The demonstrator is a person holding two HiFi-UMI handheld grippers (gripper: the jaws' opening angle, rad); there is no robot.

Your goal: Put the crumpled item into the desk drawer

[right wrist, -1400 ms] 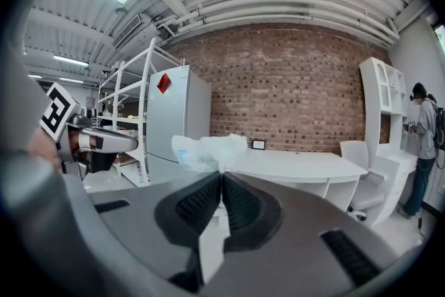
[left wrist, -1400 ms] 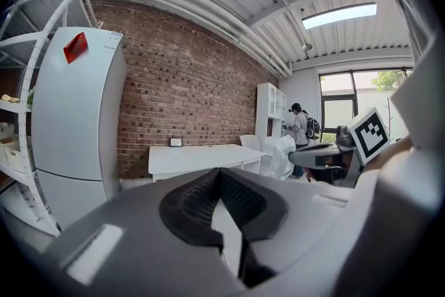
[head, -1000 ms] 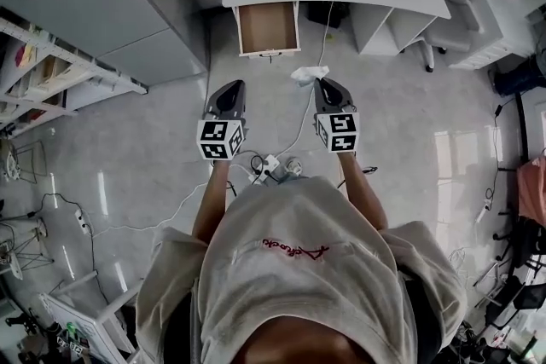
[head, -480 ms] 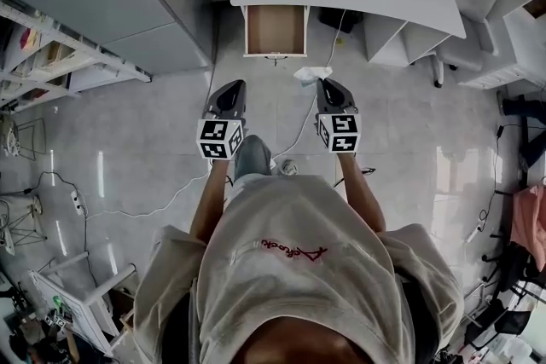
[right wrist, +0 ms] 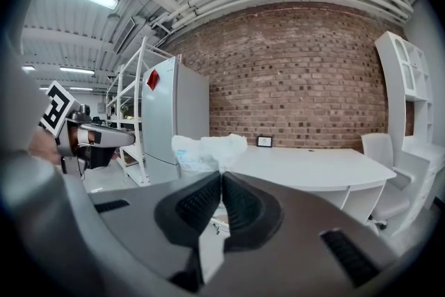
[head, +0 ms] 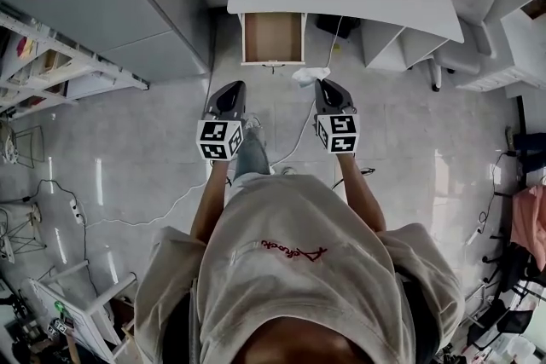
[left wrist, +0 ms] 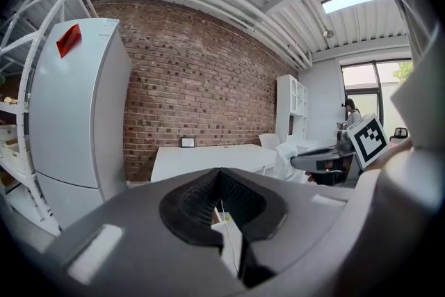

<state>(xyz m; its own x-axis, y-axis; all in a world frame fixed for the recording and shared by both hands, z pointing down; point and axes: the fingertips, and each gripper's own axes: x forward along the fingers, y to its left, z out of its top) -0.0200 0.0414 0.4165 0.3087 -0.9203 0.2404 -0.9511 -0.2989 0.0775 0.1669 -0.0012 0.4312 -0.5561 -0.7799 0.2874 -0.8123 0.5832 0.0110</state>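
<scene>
crumpled item (head: 309, 74) — white, pinched in right tongs (head: 323, 83) | desk drawer (head: 273, 37) — pulled open

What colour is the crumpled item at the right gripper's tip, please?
White; the crumpled item shows best in the right gripper view.

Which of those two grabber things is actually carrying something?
The right gripper: a crumpled white item sticks out from its closed tips. The left gripper is shut too, but with nothing in it.
</scene>
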